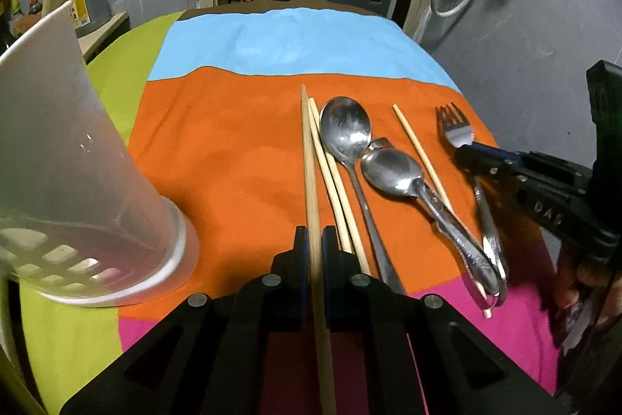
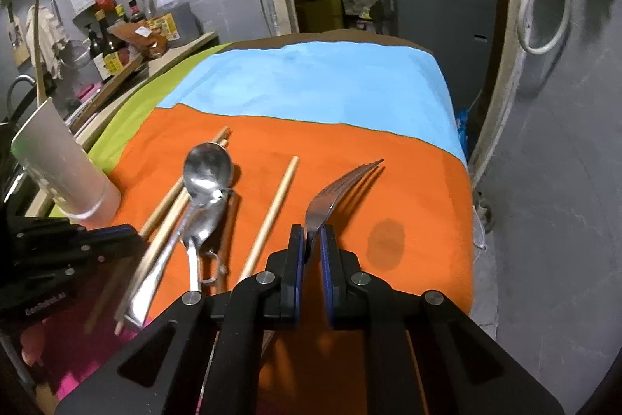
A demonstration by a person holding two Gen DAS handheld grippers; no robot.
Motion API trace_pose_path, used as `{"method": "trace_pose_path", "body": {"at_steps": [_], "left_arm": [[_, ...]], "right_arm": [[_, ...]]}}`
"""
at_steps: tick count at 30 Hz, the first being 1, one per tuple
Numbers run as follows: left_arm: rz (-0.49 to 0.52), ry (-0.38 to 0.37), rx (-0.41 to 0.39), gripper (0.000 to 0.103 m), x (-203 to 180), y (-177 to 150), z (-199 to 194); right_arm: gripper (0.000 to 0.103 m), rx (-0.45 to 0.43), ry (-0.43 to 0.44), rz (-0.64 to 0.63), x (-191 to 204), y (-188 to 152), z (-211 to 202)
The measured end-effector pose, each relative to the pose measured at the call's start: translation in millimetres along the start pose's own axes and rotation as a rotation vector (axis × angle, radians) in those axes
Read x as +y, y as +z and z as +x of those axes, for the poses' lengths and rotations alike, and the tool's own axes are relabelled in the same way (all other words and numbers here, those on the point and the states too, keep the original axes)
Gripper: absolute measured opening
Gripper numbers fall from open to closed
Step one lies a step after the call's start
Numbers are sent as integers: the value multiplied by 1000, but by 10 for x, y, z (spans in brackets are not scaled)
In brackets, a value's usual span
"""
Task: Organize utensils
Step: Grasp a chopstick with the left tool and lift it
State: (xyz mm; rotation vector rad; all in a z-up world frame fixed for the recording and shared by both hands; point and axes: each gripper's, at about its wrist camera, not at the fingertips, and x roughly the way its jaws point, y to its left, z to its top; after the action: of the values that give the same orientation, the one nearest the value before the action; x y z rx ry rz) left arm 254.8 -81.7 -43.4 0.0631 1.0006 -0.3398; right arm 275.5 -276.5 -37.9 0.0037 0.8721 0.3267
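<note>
My left gripper (image 1: 313, 234) is shut on a wooden chopstick (image 1: 309, 158) that runs forward between its fingers. Two more chopsticks (image 1: 334, 181) lie just right of it on the orange cloth. Two steel spoons (image 1: 346, 131) (image 1: 392, 172) and a single chopstick (image 1: 418, 150) lie further right. My right gripper (image 2: 313, 234) is shut on the neck of a steel fork (image 2: 330, 193), tines pointing forward; it also shows in the left wrist view (image 1: 464, 152) on the fork (image 1: 453, 125). A translucent plastic utensil holder (image 1: 66, 162) (image 2: 58, 166) stands at the left.
The table is covered by a cloth of orange (image 1: 233, 150), blue, green and pink patches. A dark stain (image 2: 385, 240) marks the orange cloth on the right. Bottles and jars (image 2: 112, 45) crowd a shelf at the far left. The table's right edge drops to a grey floor (image 2: 544, 181).
</note>
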Motion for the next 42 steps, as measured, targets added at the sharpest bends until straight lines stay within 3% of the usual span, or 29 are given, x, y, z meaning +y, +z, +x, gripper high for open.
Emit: {"method": "trace_pose_path", "body": {"at_steps": [8, 16, 18, 20, 23, 27, 32, 38, 42], "left_arm": [[66, 41, 70, 7, -71, 81, 101], [76, 60, 84, 8, -12, 222, 260], [67, 52, 78, 8, 13, 239, 272], [70, 45, 68, 6, 18, 234, 262], [57, 40, 47, 5, 22, 194, 225], [33, 20, -9, 5, 7, 127, 89], [41, 37, -135, 5, -74, -26, -214], [22, -22, -311, 5, -86, -196, -577], [-3, -50, -427, 5, -46, -249, -771]], "right_arm": [[26, 23, -39, 35, -97, -28, -19], [28, 53, -103, 37, -66, 19, 121], [26, 53, -133, 22, -28, 39, 149], [10, 48, -124, 9, -10, 45, 154], [5, 31, -85, 30, -59, 26, 113], [4, -25, -13, 81, -127, -17, -16], [4, -129, -15, 50, -47, -71, -256], [3, -221, -21, 3, 123, -112, -408], [3, -344, -55, -57, 274, -152, -621]]}}
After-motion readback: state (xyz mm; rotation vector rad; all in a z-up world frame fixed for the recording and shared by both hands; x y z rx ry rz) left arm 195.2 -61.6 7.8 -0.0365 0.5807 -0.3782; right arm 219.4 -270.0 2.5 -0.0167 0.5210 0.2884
